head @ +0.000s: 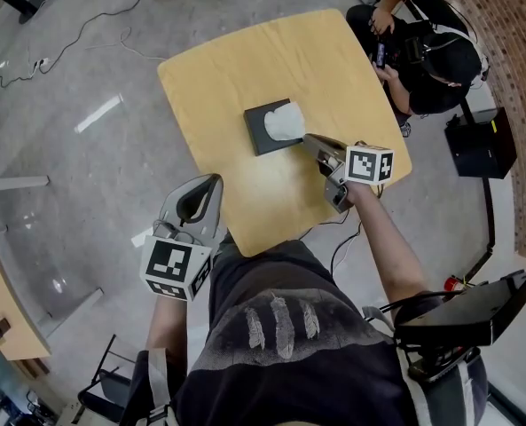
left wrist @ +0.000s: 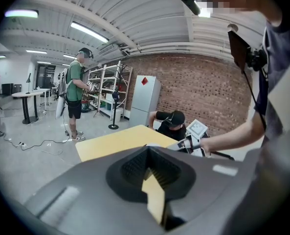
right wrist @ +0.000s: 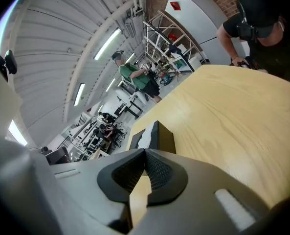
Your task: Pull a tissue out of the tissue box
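Tissue box (head: 261, 130): dark, lying flat near the middle of the light wooden desk (head: 245, 60), with a white tissue (head: 287, 122) standing up out of its top opening. Right gripper (head: 307, 138): reaches over the desk from the near right side, tilted downward, its tips at the near right edge of the tissue. In the right gripper view its jaws are clenched, tip against tip, with the box and tissue directly beyond them. Whether a fold of tissue is caught between the tips cannot be determined from any view. Left gripper (head: 214, 180): held off the near left edge of the desk, well apart from the box, pointing toward the desk. Its jaws are likewise clenched together, with nothing between them. A person in dark clothing (head: 431, 51) crouches just beyond the far right corner of the desk. A cable (head: 85, 29) trails across the grey floor at the far left.
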A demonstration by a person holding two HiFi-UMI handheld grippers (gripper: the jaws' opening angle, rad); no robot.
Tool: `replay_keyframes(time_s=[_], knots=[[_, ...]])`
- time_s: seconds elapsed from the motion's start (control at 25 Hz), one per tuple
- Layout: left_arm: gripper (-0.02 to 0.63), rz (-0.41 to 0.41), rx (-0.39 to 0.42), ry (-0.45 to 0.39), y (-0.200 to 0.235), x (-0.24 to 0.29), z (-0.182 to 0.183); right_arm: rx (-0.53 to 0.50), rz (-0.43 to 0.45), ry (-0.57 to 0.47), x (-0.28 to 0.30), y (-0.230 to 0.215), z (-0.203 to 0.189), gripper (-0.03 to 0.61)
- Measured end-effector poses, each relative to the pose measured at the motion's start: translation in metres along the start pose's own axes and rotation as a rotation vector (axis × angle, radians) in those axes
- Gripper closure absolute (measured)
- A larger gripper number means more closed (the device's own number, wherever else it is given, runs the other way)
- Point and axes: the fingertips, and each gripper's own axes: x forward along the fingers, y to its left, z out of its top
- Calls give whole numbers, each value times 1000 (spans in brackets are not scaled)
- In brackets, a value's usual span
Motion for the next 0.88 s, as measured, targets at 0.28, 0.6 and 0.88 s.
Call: replay_keyframes(time_s=[0.28, 0.6, 0.88], knots=[[614, 1, -1, 2, 2, 0, -1, 25, 38, -23, -2, 8, 5, 578], [614, -2, 3, 0, 1, 1, 1, -8, 26, -27, -6, 16, 11, 578], [614, -9, 10, 1, -4, 3, 1, 28, 59, -46, -16, 16, 15, 578]])
